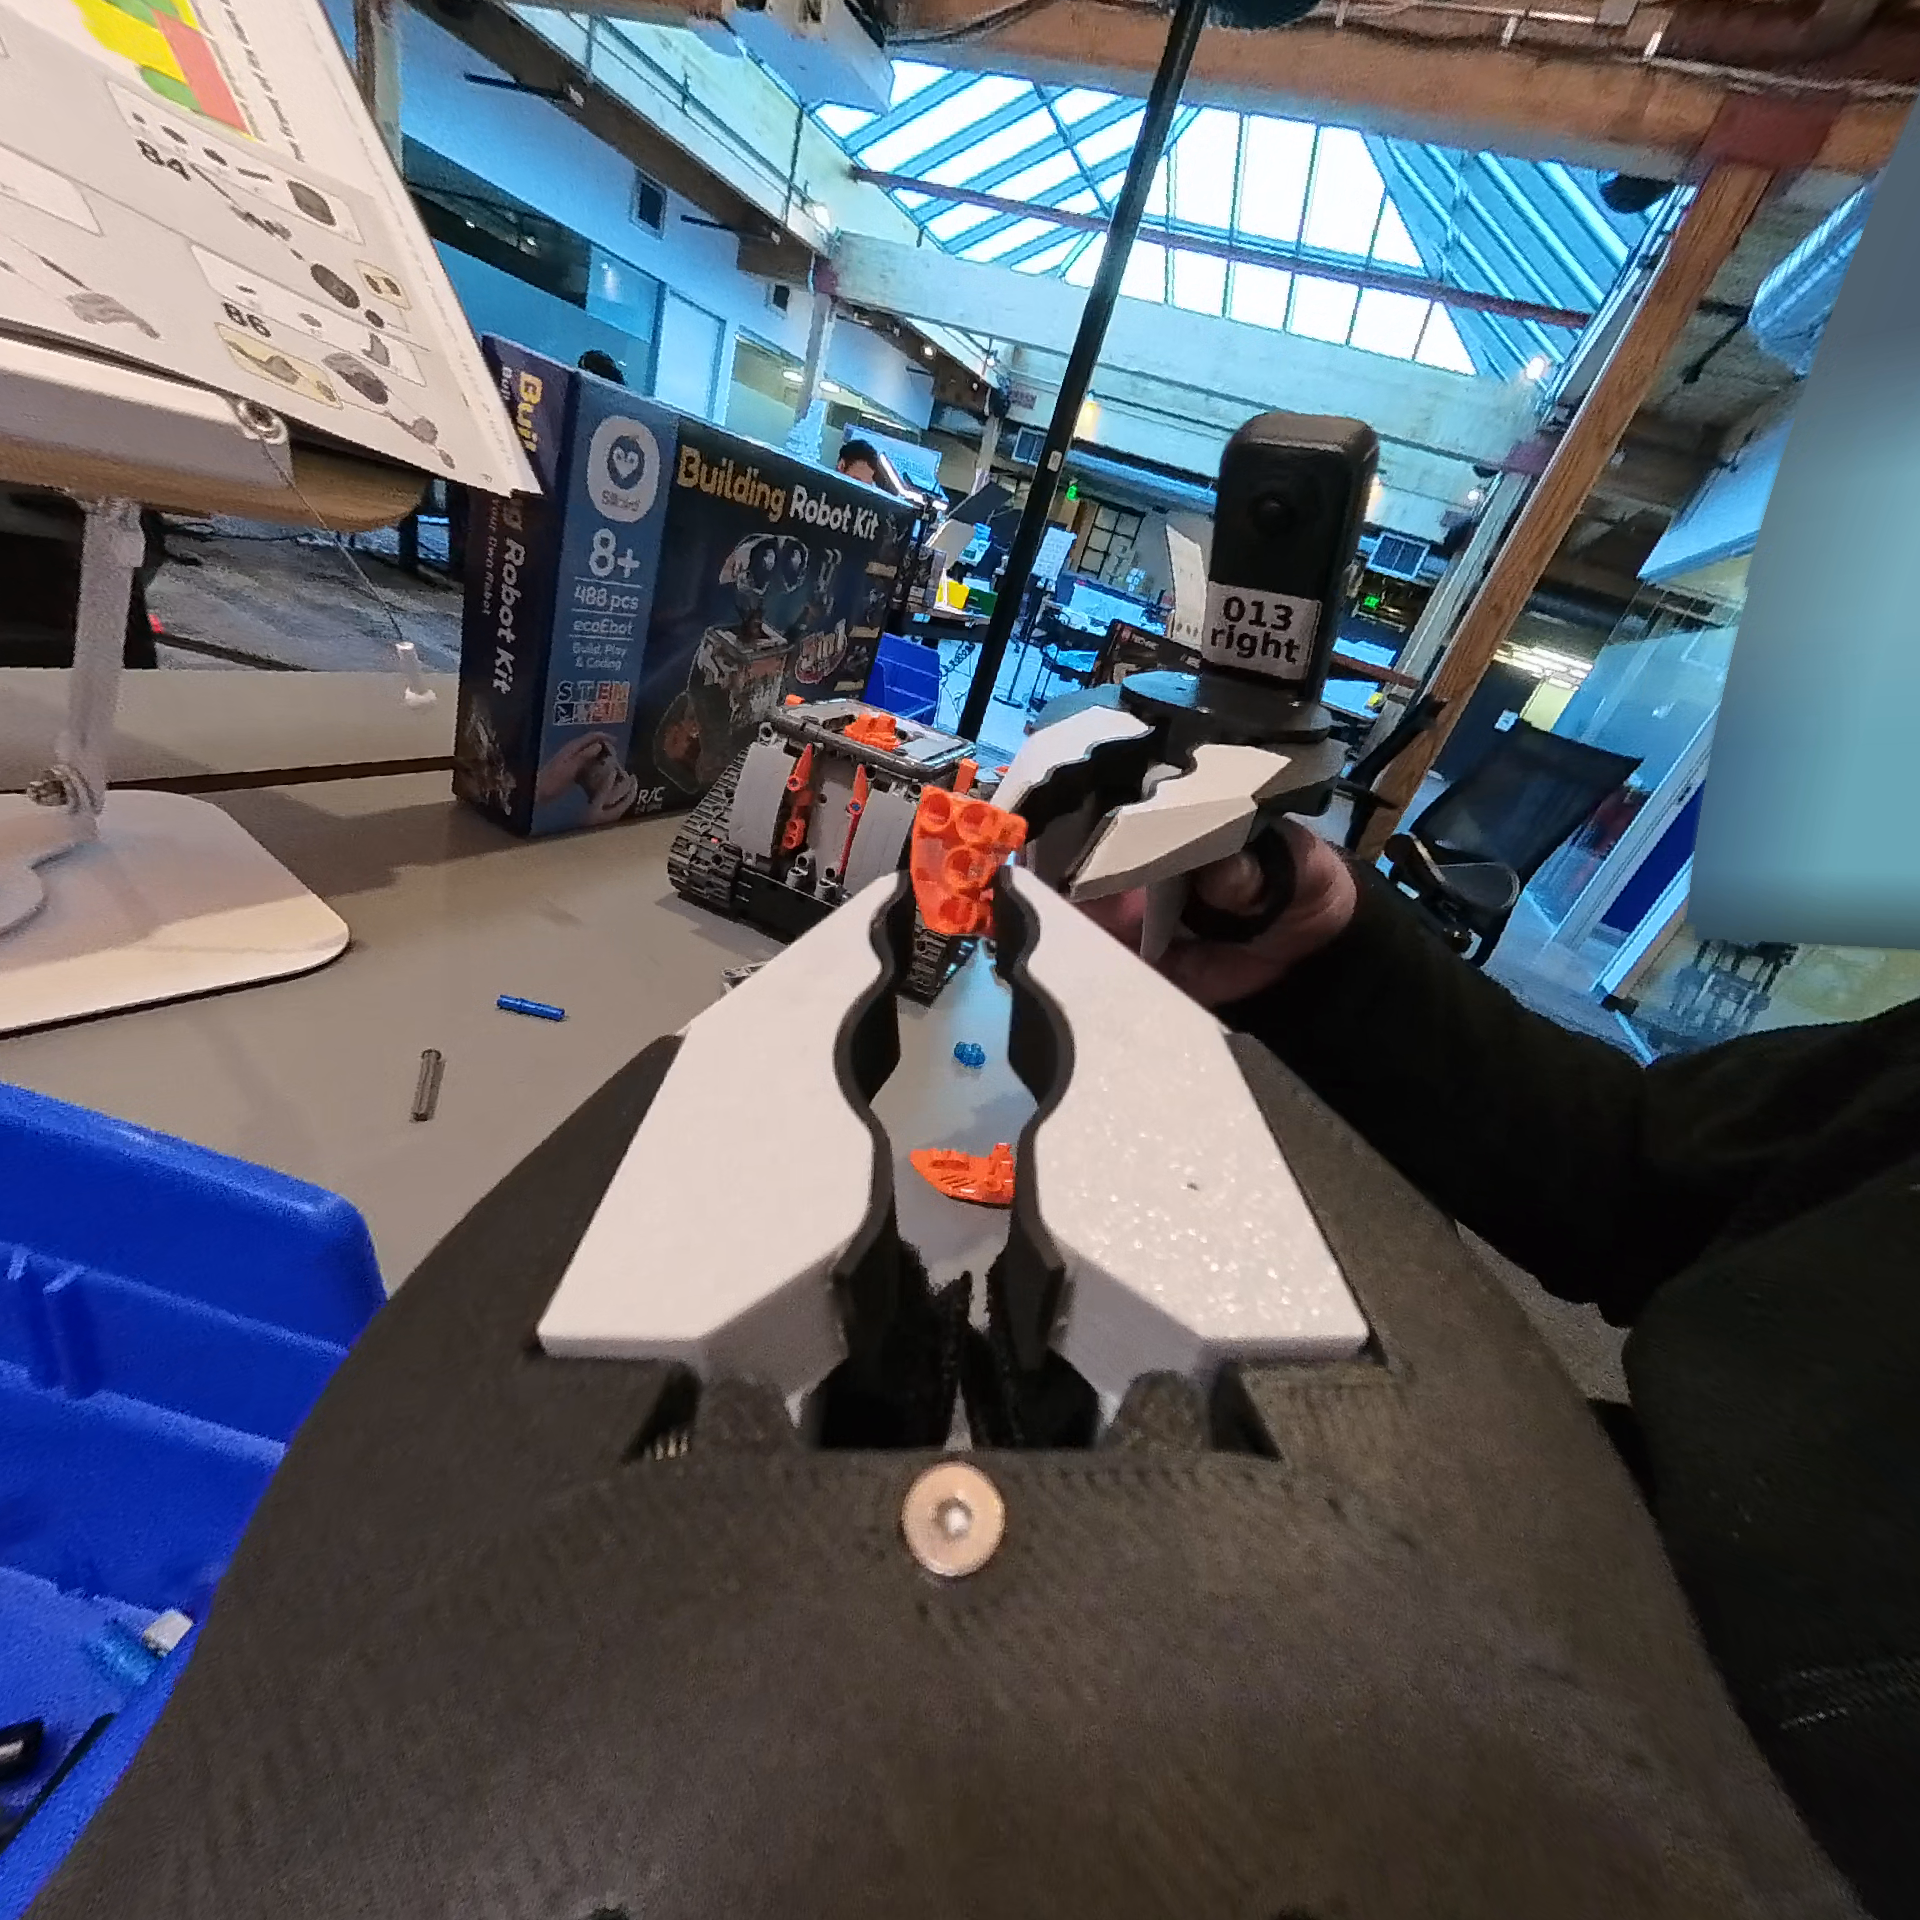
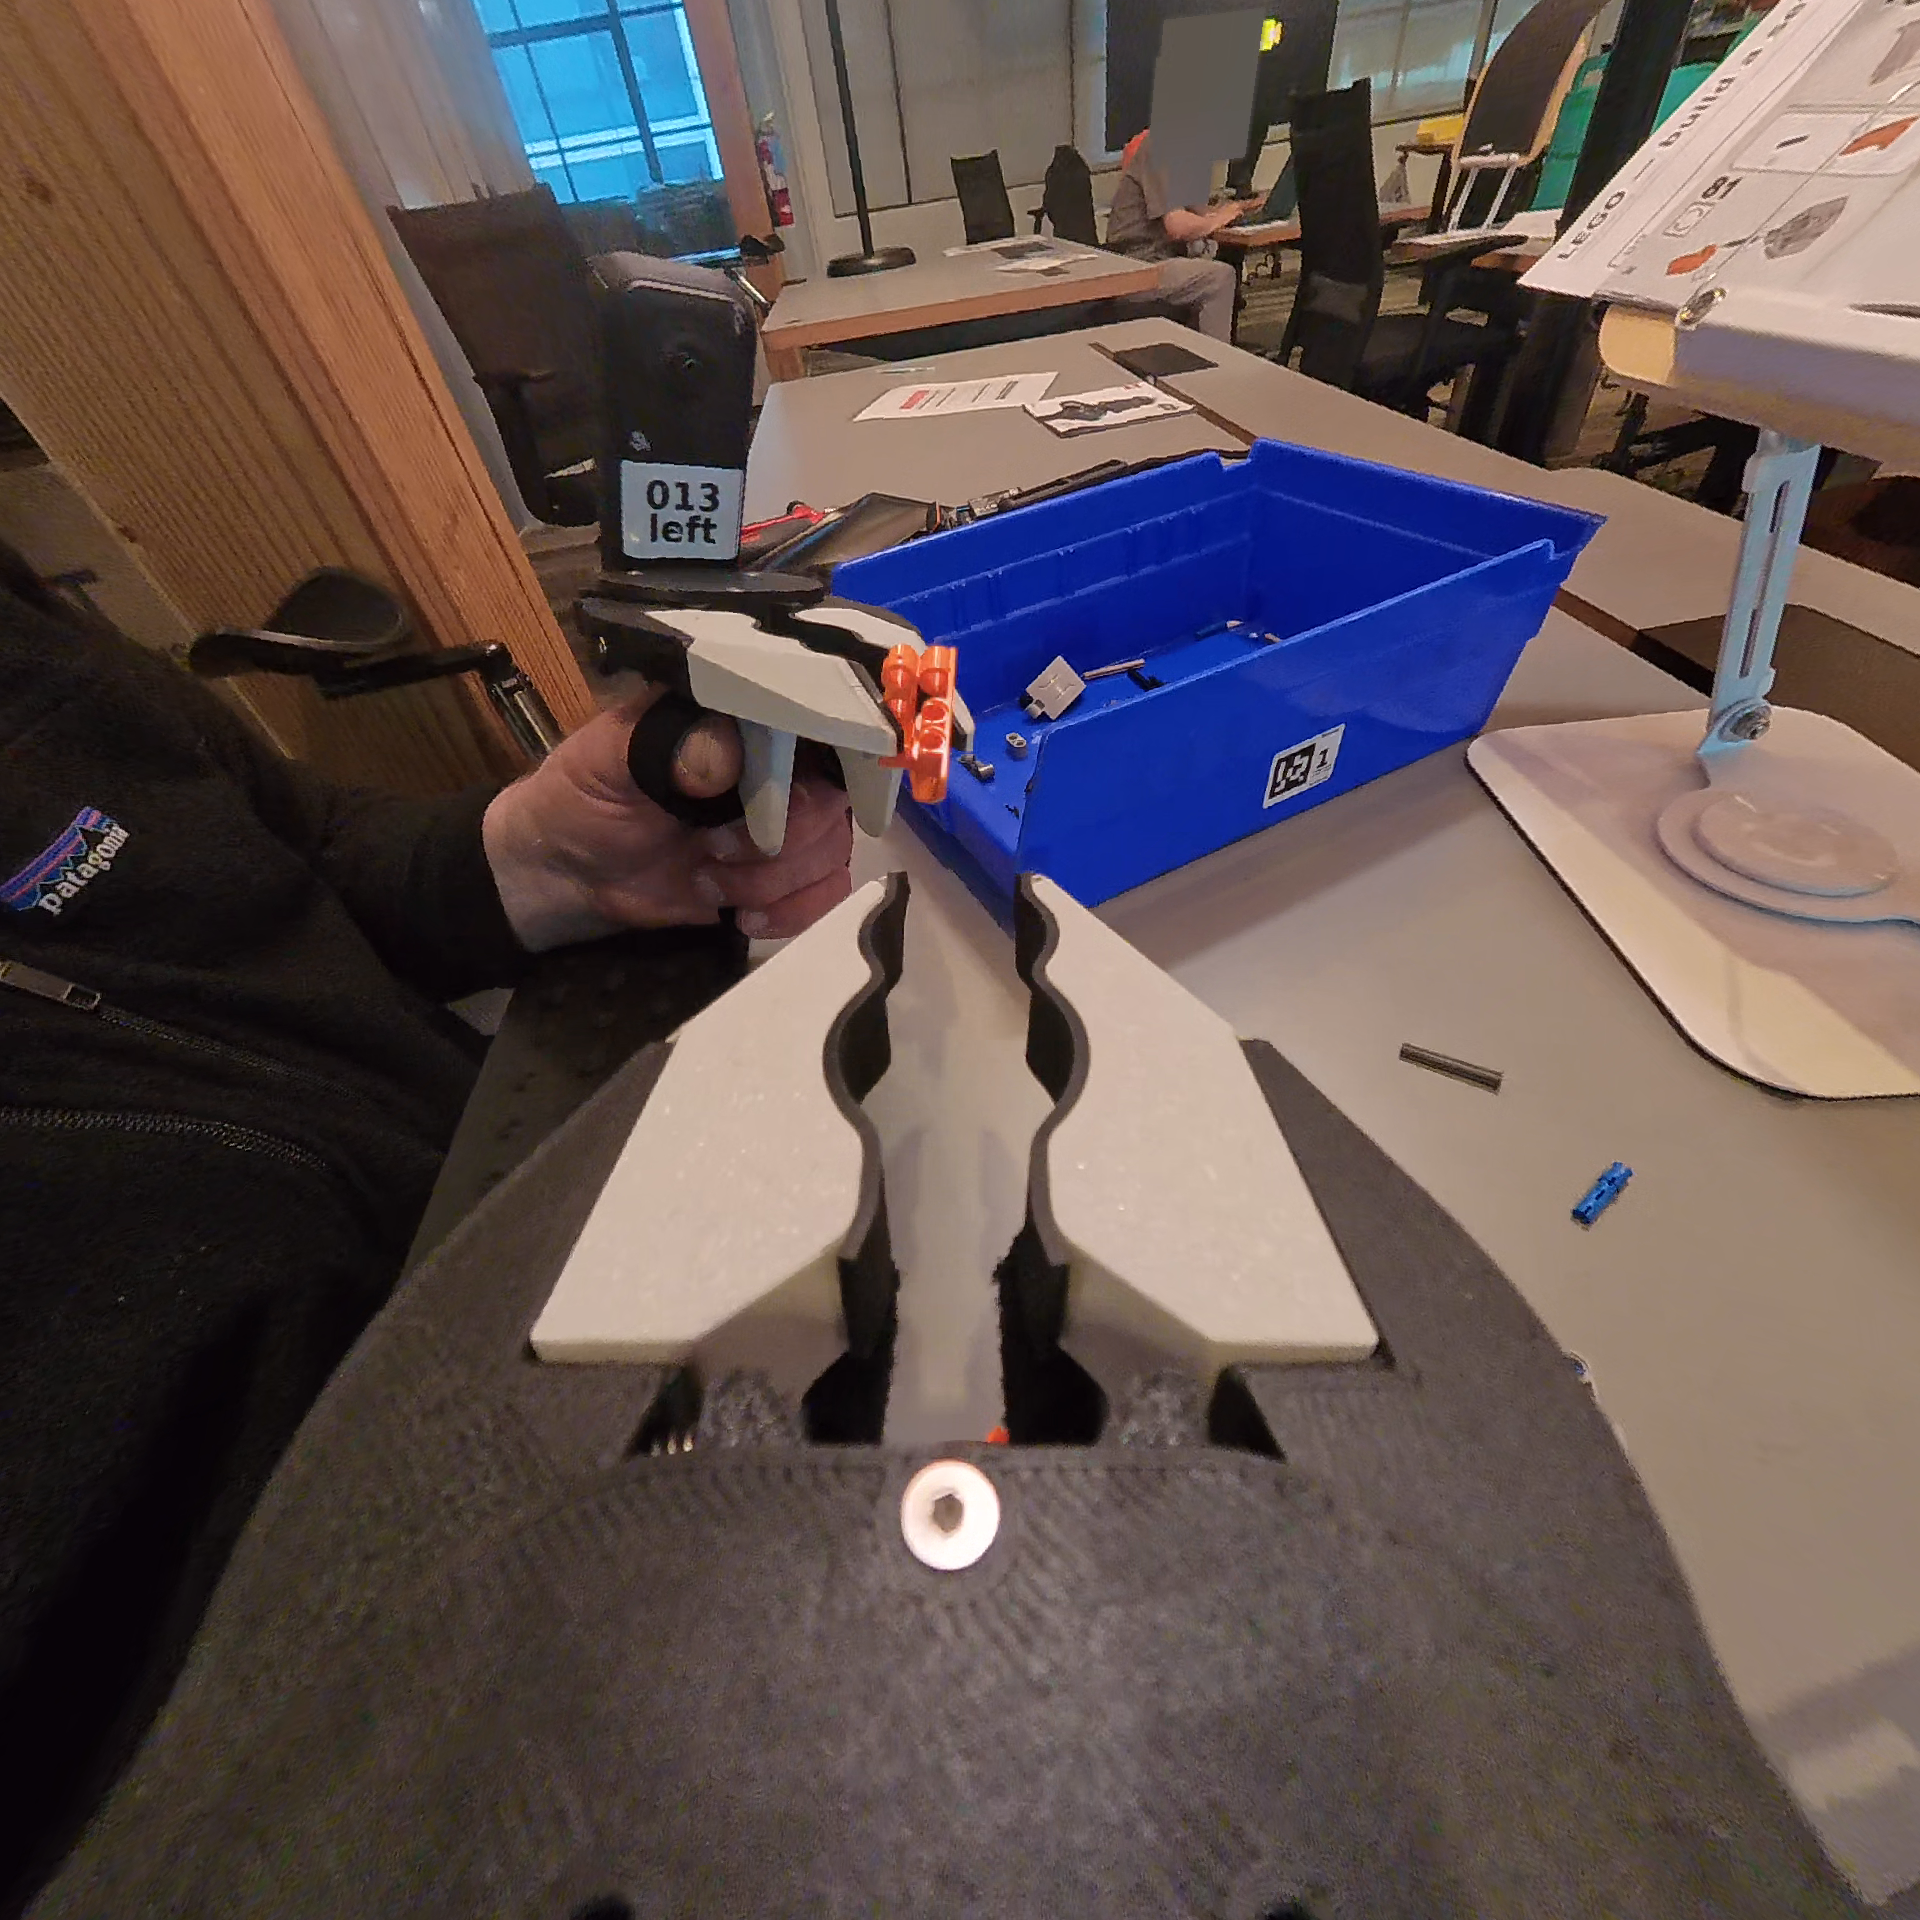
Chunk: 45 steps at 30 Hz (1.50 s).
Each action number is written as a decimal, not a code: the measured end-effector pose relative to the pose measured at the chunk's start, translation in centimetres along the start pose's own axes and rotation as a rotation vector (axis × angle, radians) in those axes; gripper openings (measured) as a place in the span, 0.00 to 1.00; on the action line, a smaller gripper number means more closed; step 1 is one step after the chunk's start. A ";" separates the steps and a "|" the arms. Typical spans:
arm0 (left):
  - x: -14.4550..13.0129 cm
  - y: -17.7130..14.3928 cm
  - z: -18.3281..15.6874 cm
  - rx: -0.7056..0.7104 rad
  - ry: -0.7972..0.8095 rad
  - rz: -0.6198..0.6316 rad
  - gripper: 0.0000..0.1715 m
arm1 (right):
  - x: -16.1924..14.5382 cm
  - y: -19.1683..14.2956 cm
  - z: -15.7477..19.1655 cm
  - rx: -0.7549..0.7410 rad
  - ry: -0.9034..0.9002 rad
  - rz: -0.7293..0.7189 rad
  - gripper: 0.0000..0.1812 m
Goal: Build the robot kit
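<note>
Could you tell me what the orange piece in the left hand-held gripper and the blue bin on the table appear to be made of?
Orange piece: apparently moulded plastic, smooth with a slight sheen, showing round studs and holes like a building brick. Blue bin: apparently rigid plastic, glossy, with thin ribbed walls reflecting light. It is held in the left hand-held gripper.

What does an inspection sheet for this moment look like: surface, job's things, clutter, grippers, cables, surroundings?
Surface: grey table, mostly bare.
Job's things: orange brick piece pinched at the left gripper's tips; tracked toy robot beyond it; a second orange piece lying on the table.
Clutter: blue pin, dark pin, blue bin with small parts, kit box, white stand with an instruction sheet.
Grippers: left gripper shut on the piece; right gripper open, empty.
Cables: nothing seen on the table.
Surroundings: wooden post, desks, chairs, a seated person behind.
</note>
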<state>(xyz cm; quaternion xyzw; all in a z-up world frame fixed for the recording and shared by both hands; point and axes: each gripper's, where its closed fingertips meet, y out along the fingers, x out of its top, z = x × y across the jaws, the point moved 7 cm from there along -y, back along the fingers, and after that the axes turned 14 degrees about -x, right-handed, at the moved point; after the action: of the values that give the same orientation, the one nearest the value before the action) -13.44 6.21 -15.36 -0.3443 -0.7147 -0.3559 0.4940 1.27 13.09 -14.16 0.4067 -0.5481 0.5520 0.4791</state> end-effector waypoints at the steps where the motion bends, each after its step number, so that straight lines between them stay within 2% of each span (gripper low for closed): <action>1: 0.0 0.0 0.0 0.000 0.002 0.003 0.07 | 0.0 0.1 0.1 -0.001 -0.001 -0.007 0.11; 6: -0.2 0.6 -0.4 0.013 0.062 0.063 0.07 | 0.3 0.2 0.5 -0.016 -0.043 -0.042 0.12; 13: -0.7 1.3 -0.8 0.030 0.121 0.136 0.07 | 0.0 0.5 1.0 0.003 -0.068 -0.027 0.03; 38: -0.7 1.9 -1.4 0.043 0.206 0.174 0.07 | -1.5 1.7 1.7 0.044 -0.085 0.083 0.03; 40: -0.8 1.9 -1.4 0.045 0.215 0.186 0.07 | -1.6 1.7 1.6 0.042 -0.086 0.094 0.04; 42: -0.7 2.0 -1.5 0.046 0.225 0.189 0.07 | -1.4 1.4 1.4 0.016 -0.117 0.094 0.08; 45: -0.8 2.1 -1.5 0.066 0.258 0.220 0.07 | -0.9 0.7 1.2 -0.070 -0.248 0.083 0.14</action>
<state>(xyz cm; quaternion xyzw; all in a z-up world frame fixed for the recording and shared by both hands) -10.80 5.86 -15.35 -0.3553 -0.6146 -0.3173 0.6288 0.67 11.89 -15.16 0.4318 -0.6382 0.4975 0.3984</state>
